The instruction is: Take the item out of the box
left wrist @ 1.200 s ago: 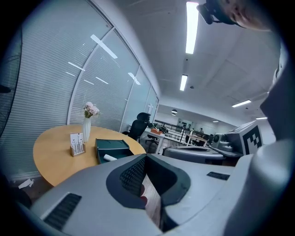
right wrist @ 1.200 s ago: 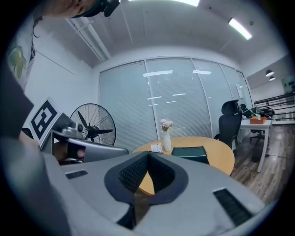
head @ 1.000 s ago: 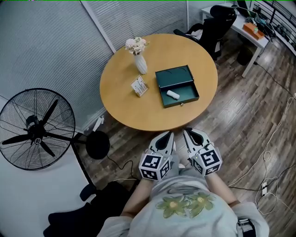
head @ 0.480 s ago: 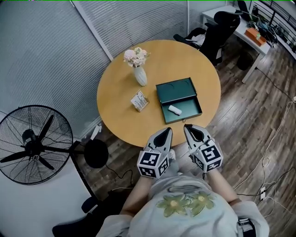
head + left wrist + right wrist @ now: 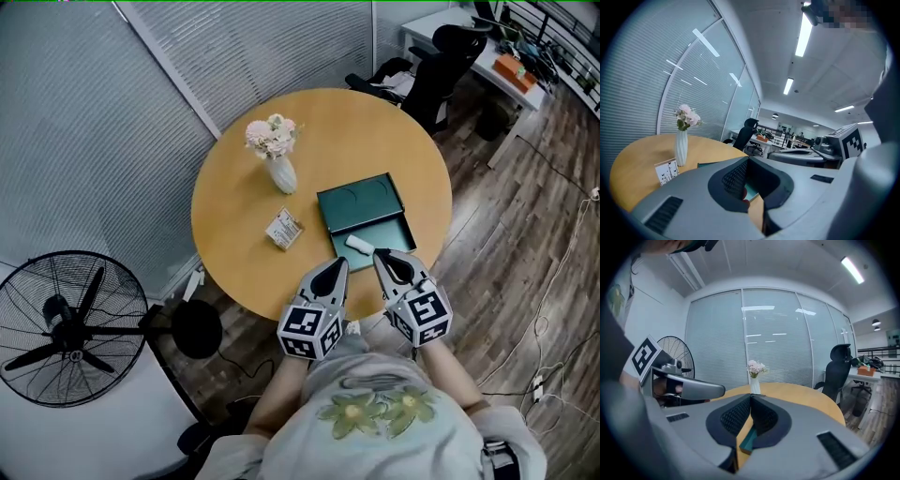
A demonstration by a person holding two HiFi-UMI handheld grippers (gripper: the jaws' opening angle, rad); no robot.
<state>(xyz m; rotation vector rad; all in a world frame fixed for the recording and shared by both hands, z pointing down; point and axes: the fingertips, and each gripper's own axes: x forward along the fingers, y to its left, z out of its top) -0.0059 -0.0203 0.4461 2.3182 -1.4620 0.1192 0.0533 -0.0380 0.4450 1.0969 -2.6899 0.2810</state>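
Lower centre: left gripper (image 5: 337,267) and right gripper (image 5: 385,259) both pressed together, empty. Could shove open dark-green metal box (image 5: 364,214) or nudge small white roll (image 5: 357,244) if not spread before reaching.

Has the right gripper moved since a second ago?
Yes: the right gripper advanced over the round wooden table's near edge, reaching the open dark-green metal box.

A vase of pink flowers (image 5: 281,173) and a small card stand (image 5: 283,229) are set on the round table (image 5: 234,211); a pedestal fan (image 5: 67,328) is stood near left.

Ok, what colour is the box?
The box is dark teal green, clearest in the head view.
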